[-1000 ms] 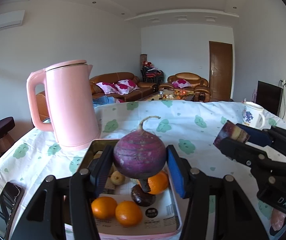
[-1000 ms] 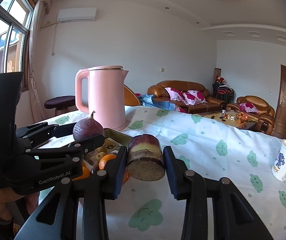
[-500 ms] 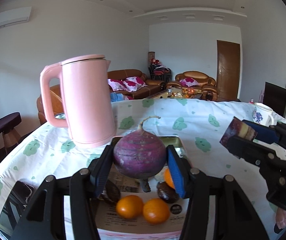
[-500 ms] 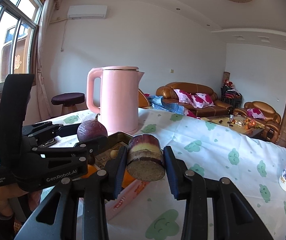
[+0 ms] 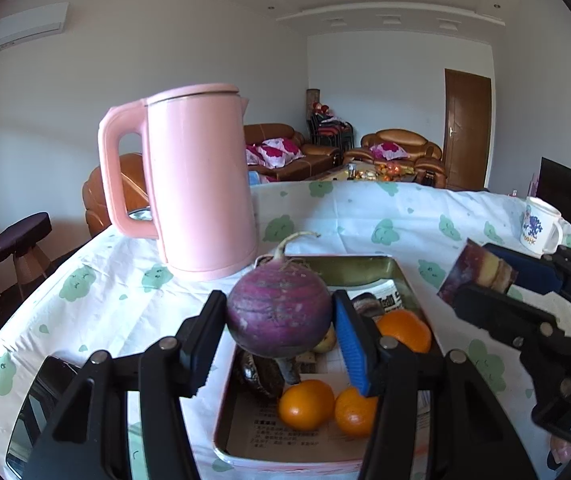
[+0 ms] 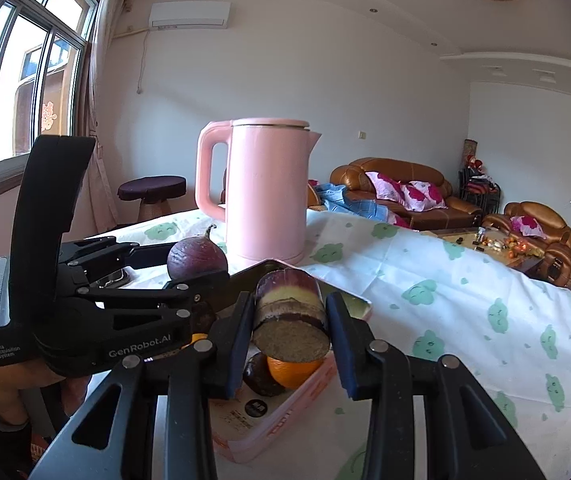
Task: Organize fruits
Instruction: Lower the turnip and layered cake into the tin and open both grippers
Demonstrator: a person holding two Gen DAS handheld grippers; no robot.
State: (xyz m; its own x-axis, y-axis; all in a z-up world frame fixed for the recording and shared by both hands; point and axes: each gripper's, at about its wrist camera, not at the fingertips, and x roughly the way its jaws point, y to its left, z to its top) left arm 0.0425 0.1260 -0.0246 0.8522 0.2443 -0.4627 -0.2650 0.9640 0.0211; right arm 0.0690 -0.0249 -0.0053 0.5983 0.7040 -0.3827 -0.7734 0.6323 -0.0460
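My left gripper (image 5: 281,320) is shut on a round purple turnip (image 5: 279,312) with a pale curled root, held above the pink-rimmed tin tray (image 5: 285,456). In the tray lie oranges (image 5: 305,404), a dark fruit (image 5: 261,372) and printed paper. My right gripper (image 6: 290,322) is shut on a short purple and yellow sugarcane piece (image 6: 290,312), held over the tray's near corner (image 6: 277,432). The left wrist view shows the sugarcane piece (image 5: 479,270) at the right. The right wrist view shows the turnip (image 6: 197,258) at the left.
A tall pink kettle (image 5: 193,184) stands just behind the tray on the white cloth with green prints (image 5: 389,216). A white mug (image 5: 539,226) sits at the far right. A dark phone (image 5: 41,404) lies at the near left. A person's hand (image 6: 1,384) holds the left gripper.
Both grippers have moved leftwards over the table with their loads. The kettle now looms closer and more central, and the tray has shifted right under the left gripper.
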